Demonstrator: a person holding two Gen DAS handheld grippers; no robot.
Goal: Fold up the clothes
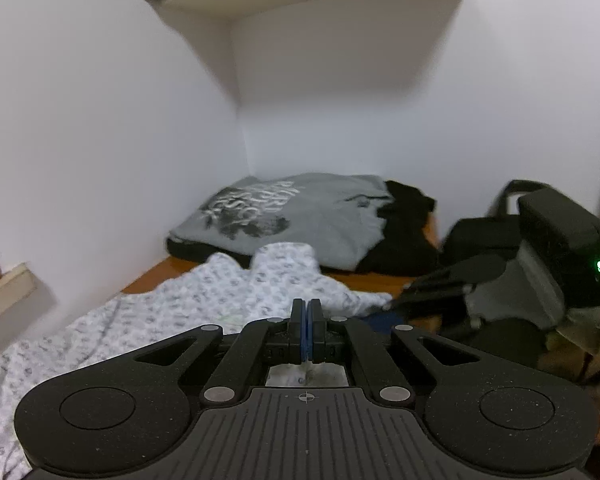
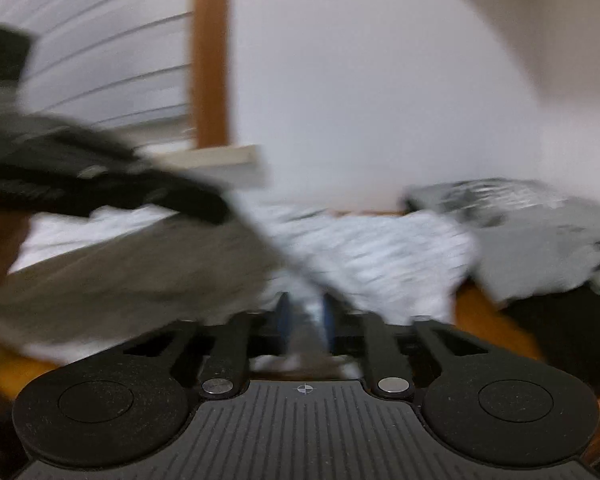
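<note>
The white patterned garment (image 1: 204, 300) lies spread across the wooden surface (image 1: 380, 280), its long axis running from the near left edge toward the far right, directly ahead of both grippers. The left gripper (image 1: 306, 332) is fully closed, with cloth apparently pinched at its tips. The right gripper (image 2: 306, 320), nearer the garment's right edge, stands slightly apart with white fabric between its blurred jaws; whether the pads press on it cannot be told.

- A white garment (image 1: 148, 312) is showing a small grey repeating print, spreading along the near left edge of the orange-brown table (image 1: 372, 280).
- A grey T-shirt (image 1: 300, 220) is carrying a black-and-white graphic at the table's far corner.
- Black clothing (image 1: 408, 232) is lying beside it.
- The left gripper (image 1: 306, 320) is showing black fingers with blue pads.
- The walls (image 1: 100, 120) are looking white.
</note>
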